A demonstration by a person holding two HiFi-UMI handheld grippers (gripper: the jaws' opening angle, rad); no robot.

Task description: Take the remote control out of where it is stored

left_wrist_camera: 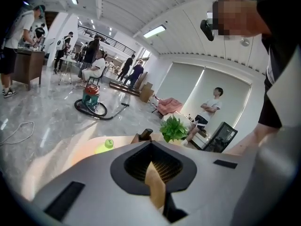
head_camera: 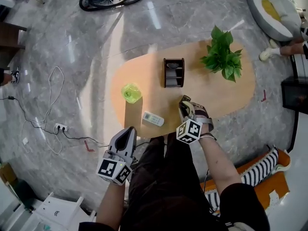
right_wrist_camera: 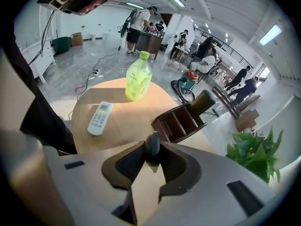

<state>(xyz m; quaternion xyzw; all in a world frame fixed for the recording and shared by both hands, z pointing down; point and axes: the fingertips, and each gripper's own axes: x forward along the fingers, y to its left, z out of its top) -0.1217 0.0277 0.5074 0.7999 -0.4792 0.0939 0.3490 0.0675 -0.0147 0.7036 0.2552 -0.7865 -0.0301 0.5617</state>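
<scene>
A white remote control (head_camera: 153, 118) (right_wrist_camera: 99, 117) lies flat on the oval wooden table (head_camera: 226, 97), near its front edge. Behind it stands a dark brown organizer (head_camera: 173, 72) (right_wrist_camera: 178, 122) with a dark remote (right_wrist_camera: 206, 102) sticking up from one slot. My right gripper (head_camera: 185, 101) (right_wrist_camera: 151, 157) hovers over the table to the right of the white remote. It is shut on a dark grey rounded object (right_wrist_camera: 151, 145) seen end-on, perhaps another remote. My left gripper (head_camera: 131, 130) (left_wrist_camera: 151, 166) hangs off the table's near edge, shut and empty.
A green bottle (head_camera: 131, 93) (right_wrist_camera: 138, 81) stands at the table's left, a potted plant (head_camera: 222, 54) (right_wrist_camera: 256, 154) at its far right. Cables and a power strip (head_camera: 60, 127) lie on the floor to the left. The person's legs are below the grippers.
</scene>
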